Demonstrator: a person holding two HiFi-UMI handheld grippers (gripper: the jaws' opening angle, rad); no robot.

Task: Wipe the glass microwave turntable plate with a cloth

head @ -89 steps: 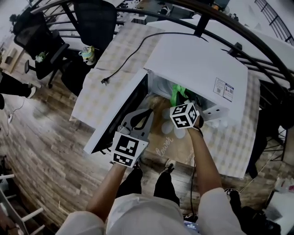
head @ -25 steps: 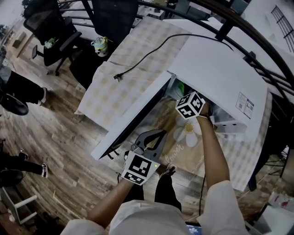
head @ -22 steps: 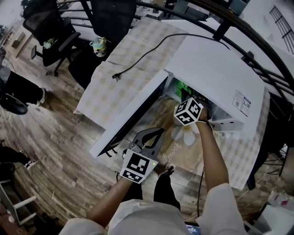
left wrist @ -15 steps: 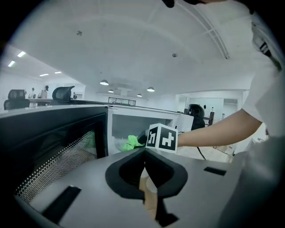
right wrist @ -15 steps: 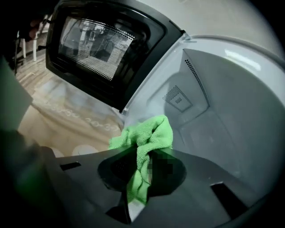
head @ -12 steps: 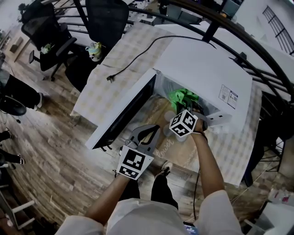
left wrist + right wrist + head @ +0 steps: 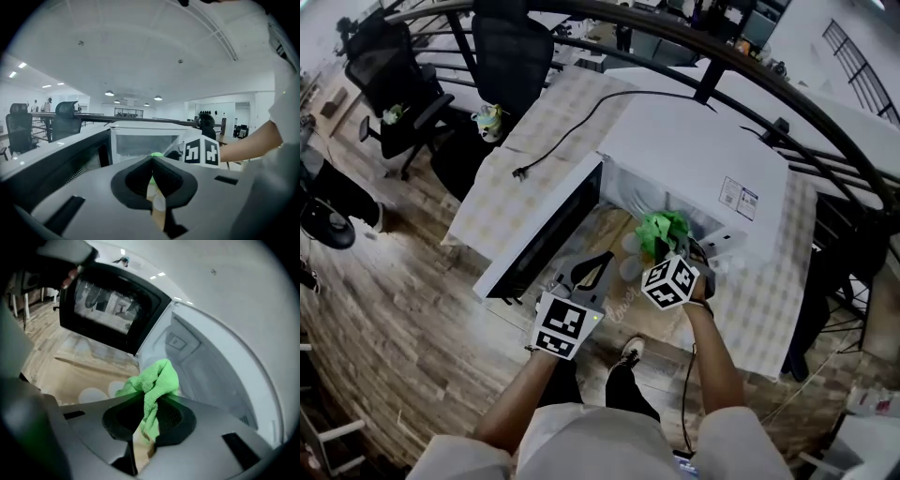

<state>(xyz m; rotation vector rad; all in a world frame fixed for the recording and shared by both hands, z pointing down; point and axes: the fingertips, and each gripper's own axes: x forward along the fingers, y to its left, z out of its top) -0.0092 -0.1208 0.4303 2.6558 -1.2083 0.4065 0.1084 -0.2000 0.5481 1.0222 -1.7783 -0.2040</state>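
Note:
My right gripper [image 7: 667,251] is shut on a bright green cloth [image 7: 661,230], held just in front of the open white microwave [image 7: 694,150]. In the right gripper view the cloth [image 7: 157,378] bunches up out of the closed jaws of the right gripper [image 7: 149,405], with the microwave cavity [image 7: 206,366] ahead to the right. My left gripper [image 7: 602,260] hangs lower left, near the open door [image 7: 544,239], shut with nothing in it; the left gripper view shows its tips [image 7: 152,159] meeting. I cannot make out the glass turntable plate in any view.
The microwave stands on a table with a checked cover [image 7: 769,281] and a tan mat with a daisy print [image 7: 614,225] in front of it. A black power cord [image 7: 572,131] trails over the tabletop. Office chairs [image 7: 511,47] stand beyond on the wood floor.
My right gripper has drawn back out of the microwave cavity toward me, with the green cloth in it. The left gripper has stayed shut near the door.

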